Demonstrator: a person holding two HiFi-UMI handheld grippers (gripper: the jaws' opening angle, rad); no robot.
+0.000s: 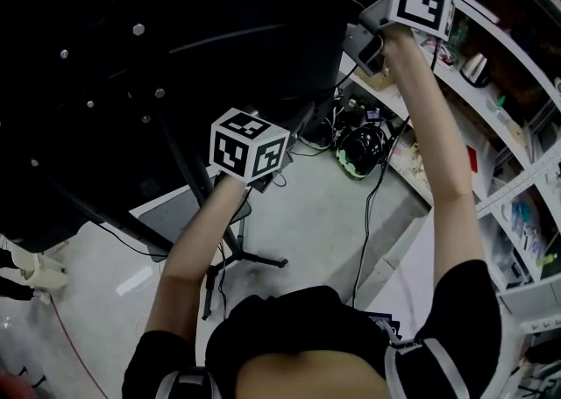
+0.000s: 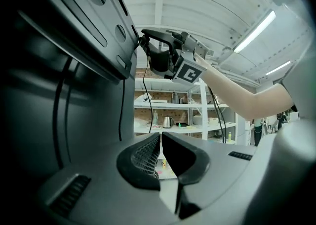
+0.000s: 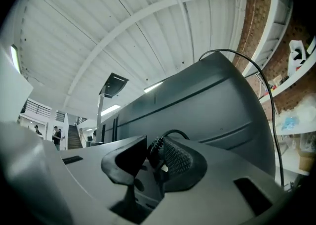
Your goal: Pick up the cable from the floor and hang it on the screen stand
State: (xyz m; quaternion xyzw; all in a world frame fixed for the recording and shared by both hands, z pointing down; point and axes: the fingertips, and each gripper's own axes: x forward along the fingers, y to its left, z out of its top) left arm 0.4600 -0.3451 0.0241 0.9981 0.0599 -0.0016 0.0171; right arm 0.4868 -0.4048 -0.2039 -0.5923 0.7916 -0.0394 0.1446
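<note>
The big screen's dark back (image 1: 175, 55) fills the upper left of the head view, on its stand (image 1: 235, 244). My right gripper (image 3: 154, 154) is raised to the screen's top corner and is shut on a loop of the thin black cable (image 3: 170, 133). The left gripper view shows that right gripper (image 2: 165, 57) against the panel edge, with cable (image 2: 144, 85) hanging below it. More cable (image 3: 256, 70) arcs over the screen's back (image 3: 197, 105). A strand (image 1: 379, 169) drops toward the floor. My left gripper (image 2: 160, 142) is lower, beside the screen, jaws together with nothing between them; its marker cube (image 1: 248, 145) shows.
White shelving (image 1: 491, 90) with a kettle (image 1: 476, 68) and clutter runs along the right. A tangle of cables and a green-black object (image 1: 359, 150) lie on the floor under the screen. Stand legs (image 1: 259, 259) spread over the floor; a white power strip (image 1: 39, 279) sits at left.
</note>
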